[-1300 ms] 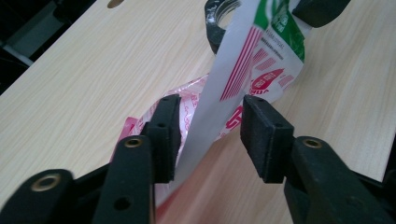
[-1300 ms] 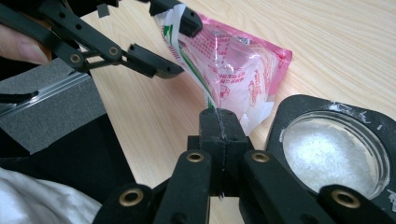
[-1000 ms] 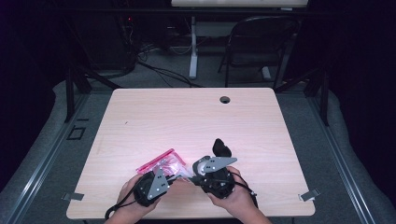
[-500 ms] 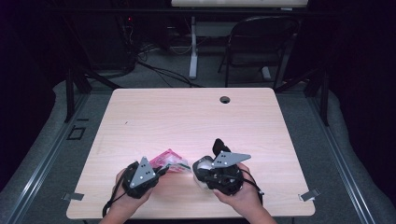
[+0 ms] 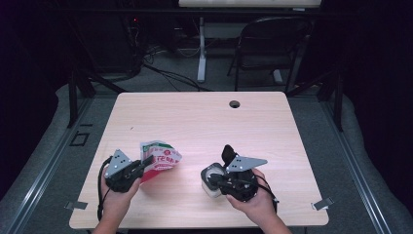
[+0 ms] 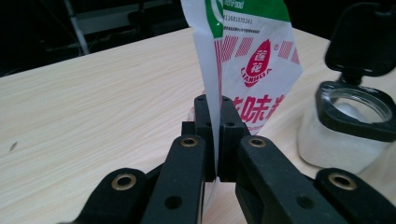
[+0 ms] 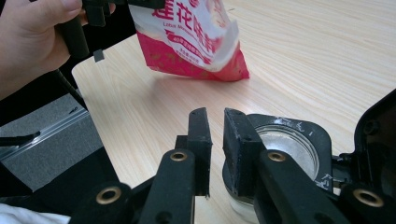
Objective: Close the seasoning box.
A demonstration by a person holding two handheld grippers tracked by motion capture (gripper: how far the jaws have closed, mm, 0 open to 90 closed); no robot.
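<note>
**Packet Held Up Beside Open Jar**

On the wooden table, the left gripper is clamped tight on the edge of a red, white and green seasoning packet, holding it near the front left. The left gripper view reveals the packet's printed logo; the right gripper view looks into the open glass jar. The right gripper, its jaws a narrow gap apart after just opening, grips nothing beside the jar.

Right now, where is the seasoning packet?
High view, front left of the table: the seasoning packet is pinched in the left hand-held gripper, left of the open glass jar.
</note>
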